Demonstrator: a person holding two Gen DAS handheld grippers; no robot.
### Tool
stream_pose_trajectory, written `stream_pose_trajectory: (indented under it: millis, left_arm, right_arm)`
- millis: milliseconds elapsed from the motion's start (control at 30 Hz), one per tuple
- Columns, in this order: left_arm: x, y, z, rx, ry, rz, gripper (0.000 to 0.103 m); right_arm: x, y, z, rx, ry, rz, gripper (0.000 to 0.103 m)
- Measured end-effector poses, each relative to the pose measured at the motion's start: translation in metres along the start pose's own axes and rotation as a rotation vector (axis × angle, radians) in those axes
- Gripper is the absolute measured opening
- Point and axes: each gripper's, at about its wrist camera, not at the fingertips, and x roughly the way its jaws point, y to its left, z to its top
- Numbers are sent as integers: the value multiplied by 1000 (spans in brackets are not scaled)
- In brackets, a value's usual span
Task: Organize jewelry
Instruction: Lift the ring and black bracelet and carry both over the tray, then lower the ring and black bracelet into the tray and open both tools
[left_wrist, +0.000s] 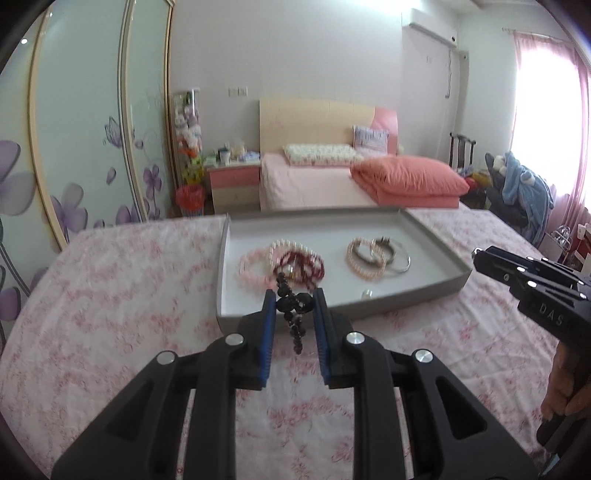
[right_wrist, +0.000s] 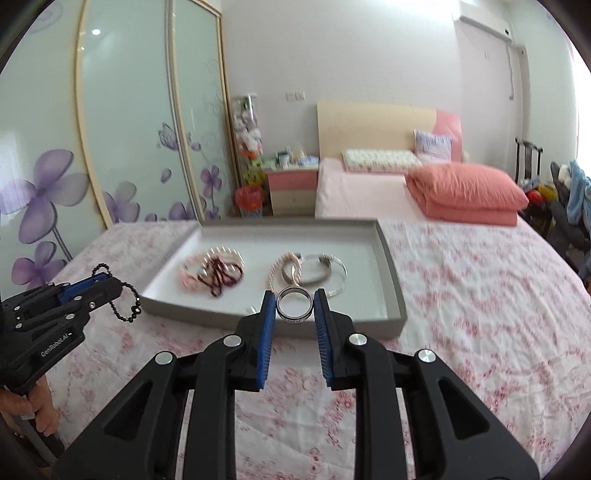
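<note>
Fingers (left_wrist: 271, 314) of the left gripper (left_wrist: 294, 308) pinch a black bead bracelet (left_wrist: 293, 314) and the right gripper (right_wrist: 294, 308) clamps a silver ring (right_wrist: 294, 306), both just before the grey tray (right_wrist: 388, 258).

Black bead strand (left_wrist: 291, 314) in the left wrist view: its upper run crosses the dark red bracelet (left_wrist: 303, 264) in the tray (left_wrist: 436, 284), so where one ends and the other starts is unclear — the loop's lower end blurs. Right gripper (left_wrist: 480, 254) there: fingertips only, body cut by the right edge, ring not visible. Small pale item (left_wrist: 366, 294) by the tray's near rim — too small to identify; nightstand clutter (right_wrist: 291, 158) unreadable.
</note>
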Motion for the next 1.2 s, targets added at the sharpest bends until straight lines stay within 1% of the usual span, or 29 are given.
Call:
stream_pose_trajectory:
  millis: [133,300,467,733,900,933,967,1067,1167,1200]
  left_arm:
    - [-9,-4,9,0,-46,8,21]
    - [-14,-6,16,-10,-79,6,21]
    - [-14,-10,21,-11,-94,2,21]
    - [0,-10,32,-10,-99,6,21]
    - [13,-7,40,-17,-110,10,20]
    - [16,-7,41,-17,-111,8,19]
    - [20,-7,43,-14,-109,7,13]
    - [36,-7,46,-12,-90,-7,3]
    - [51,0,48,-48,-27,-23,2]
    - [52,5,47,-70,-5,-48,2]
  right_arm:
    - [-13,6,9,-16,-69,-1,22]
    - [-24,7,21,-11,-139,7,23]
    - [-24,7,28,-4,-170,11,23]
    - [-11,10,38,-11,-180,15,23]
    - [5,7,47,2,-190,5,23]
    - [9,7,49,6,-186,4,23]
    - [15,5,51,12,-178,2,23]
    - [32,3,53,21,-154,-2,23]
    - [44,0,51,46,-115,1,23]
    - [45,-1,48,52,-107,8,23]
